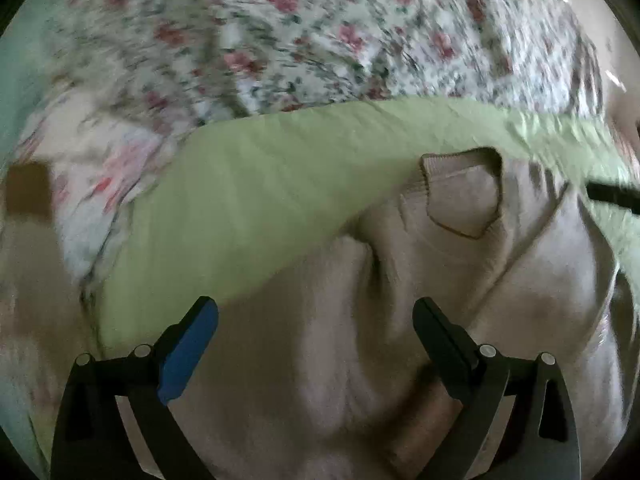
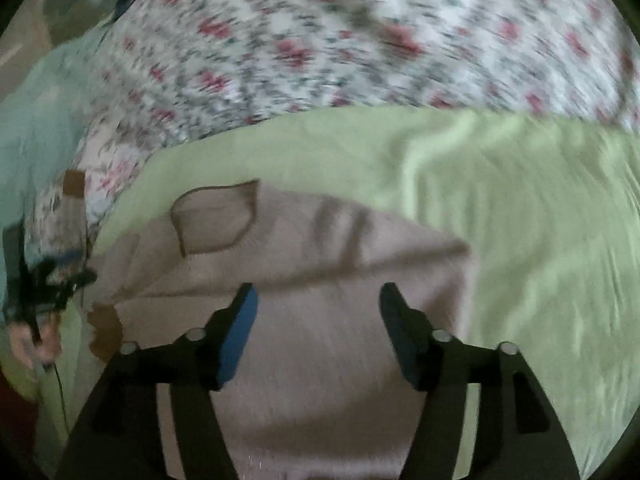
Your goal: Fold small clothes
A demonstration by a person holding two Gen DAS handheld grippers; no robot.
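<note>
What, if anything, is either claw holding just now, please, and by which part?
Nothing is held: the left claw and right claw both stand open above the beige knitted sweater, with no fabric between their pads.

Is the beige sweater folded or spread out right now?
Folded, at least partly: the sweater ends in a straight doubled edge on the green sheet, neckline showing at the top. Sleeves cannot be made out.

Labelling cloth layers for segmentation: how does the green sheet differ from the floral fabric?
Pattern: the green sheet is one plain pale colour; the floral fabric is white with red flowers and small dark leaves.
Place: the green sheet lies nearer the cameras, directly under the beige sweater; the floral fabric lies beyond the sheet's far edge.
Focus: the sheet's wrinkles read fairly clearly; the floral print is smeared by blur.
Shared: both are soft cloth spread out flat.
</note>
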